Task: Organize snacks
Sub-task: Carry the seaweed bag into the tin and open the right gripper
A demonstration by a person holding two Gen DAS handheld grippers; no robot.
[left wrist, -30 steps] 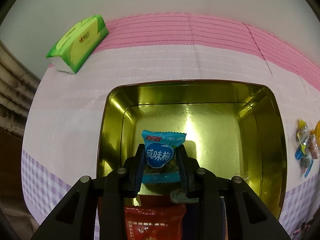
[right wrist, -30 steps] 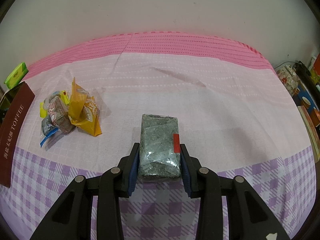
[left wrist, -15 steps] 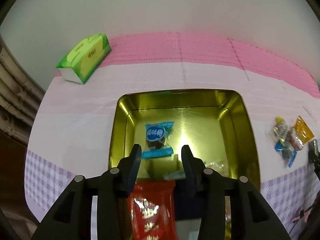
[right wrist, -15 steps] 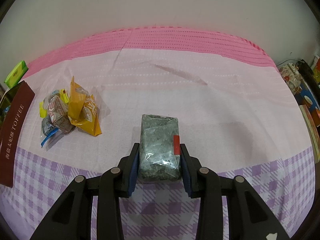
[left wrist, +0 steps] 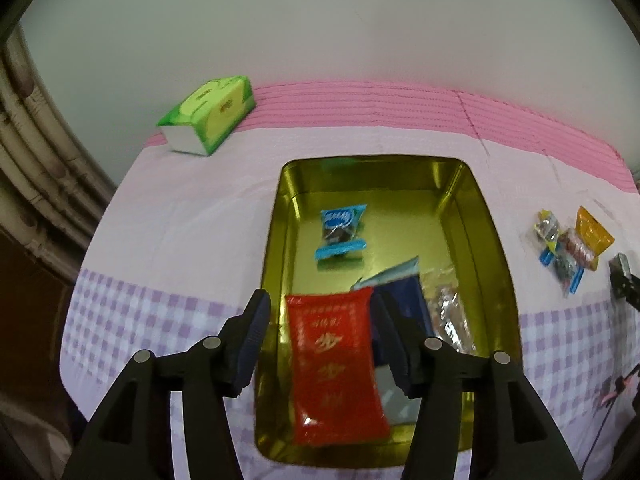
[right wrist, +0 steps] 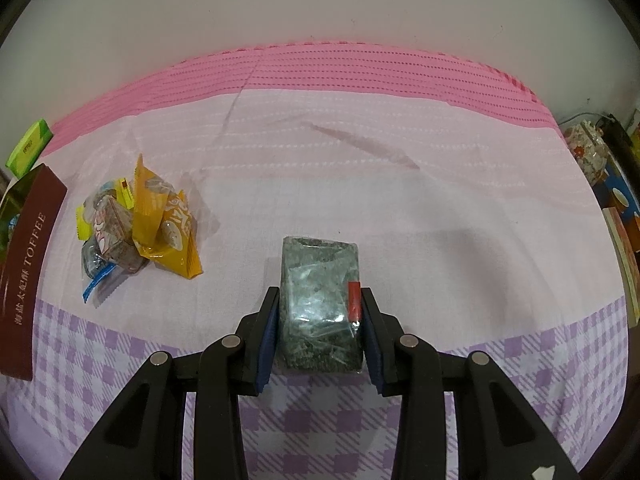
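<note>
the gold tin at frame centre already holds a blue candy, a red packet and a few more wrappers. the left gripper hangs above it, spread and empty. the right gripper pinches a grey-green pack at lower centre. a small snack pile waits at left. the wrappers beside the red packet are blurred.

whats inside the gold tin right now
In the tin: a blue candy lying alone at the far end, a red packet, a dark blue packet and a clear-wrapped snack. The red packet hides whatever lies beneath it.
</note>
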